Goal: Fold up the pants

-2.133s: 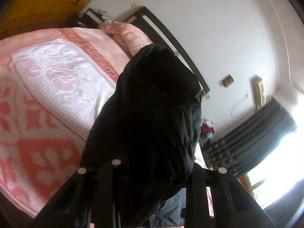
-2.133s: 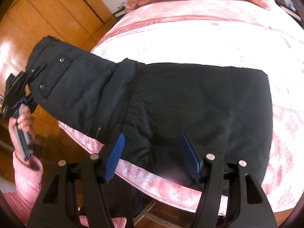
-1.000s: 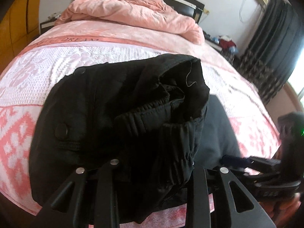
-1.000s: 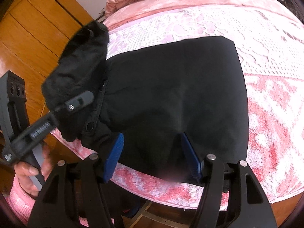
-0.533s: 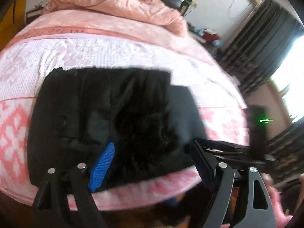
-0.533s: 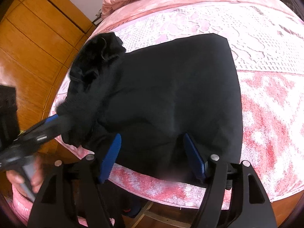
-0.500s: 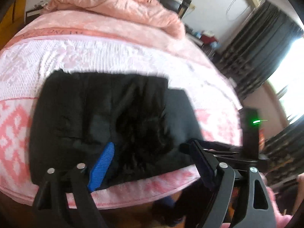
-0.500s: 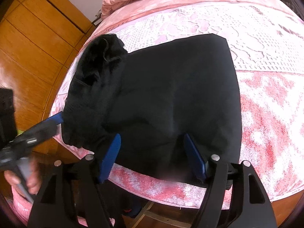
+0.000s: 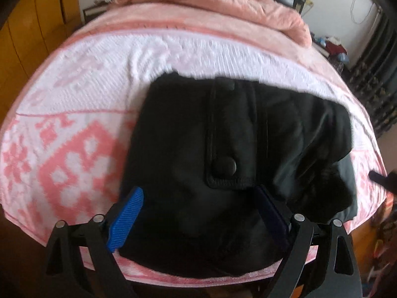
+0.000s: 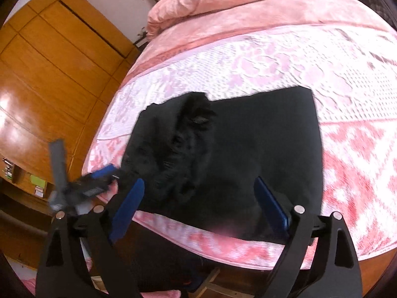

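The black pants (image 9: 223, 154) lie folded in a bundle near the front edge of the pink bed (image 9: 74, 114). A flap with a snap button (image 9: 229, 165) faces up, and the waist part lies rumpled on top toward the right. In the right wrist view the pants (image 10: 248, 159) show with the rumpled waist at their left side. My left gripper (image 9: 198, 213) is open and empty, just above the near edge of the pants; it also shows in the right wrist view (image 10: 96, 181), blurred. My right gripper (image 10: 198, 206) is open and empty over the bed's front edge.
A crumpled pink quilt (image 9: 211, 7) lies at the head of the bed. A wooden wardrobe (image 10: 49, 74) stands to the left. Dark curtains (image 9: 379, 74) hang at the right. The bed's wooden frame (image 10: 203, 280) shows below the front edge.
My left gripper carried the waist end over onto the rest of the pants, opened and let go. It has pulled back toward the bed's edge. My right gripper stayed open and drew back slightly.
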Demonstrator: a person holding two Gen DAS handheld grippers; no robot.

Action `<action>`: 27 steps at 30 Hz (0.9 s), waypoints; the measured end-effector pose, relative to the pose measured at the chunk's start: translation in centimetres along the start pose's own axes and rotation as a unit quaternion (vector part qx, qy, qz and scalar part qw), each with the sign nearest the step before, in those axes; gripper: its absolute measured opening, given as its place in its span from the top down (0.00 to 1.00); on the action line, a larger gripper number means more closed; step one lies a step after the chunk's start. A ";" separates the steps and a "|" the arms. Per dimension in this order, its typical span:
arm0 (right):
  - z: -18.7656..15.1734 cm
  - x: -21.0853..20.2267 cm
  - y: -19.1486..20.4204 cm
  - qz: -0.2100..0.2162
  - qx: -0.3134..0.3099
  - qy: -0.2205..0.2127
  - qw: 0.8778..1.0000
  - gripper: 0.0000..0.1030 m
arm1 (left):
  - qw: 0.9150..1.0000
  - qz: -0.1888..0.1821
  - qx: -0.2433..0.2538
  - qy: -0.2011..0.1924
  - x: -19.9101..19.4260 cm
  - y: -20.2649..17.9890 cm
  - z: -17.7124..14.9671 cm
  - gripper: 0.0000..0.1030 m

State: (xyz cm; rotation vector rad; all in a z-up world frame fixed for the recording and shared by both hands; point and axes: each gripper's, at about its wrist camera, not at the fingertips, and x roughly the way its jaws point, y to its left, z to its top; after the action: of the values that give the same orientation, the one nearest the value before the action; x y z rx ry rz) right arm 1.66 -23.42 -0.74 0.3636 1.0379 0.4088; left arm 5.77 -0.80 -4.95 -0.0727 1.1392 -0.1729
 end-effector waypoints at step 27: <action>0.5 10.8 2.6 -0.057 -0.033 0.088 0.994 0.70 | 0.996 -0.046 -0.074 0.020 1.2 6.1 -0.2 0.06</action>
State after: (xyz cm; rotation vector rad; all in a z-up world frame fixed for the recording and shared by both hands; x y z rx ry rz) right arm 6.54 -15.92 -7.38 0.2103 1.2080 0.3762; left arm 6.65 4.99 -7.02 -0.2537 1.1882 -0.1717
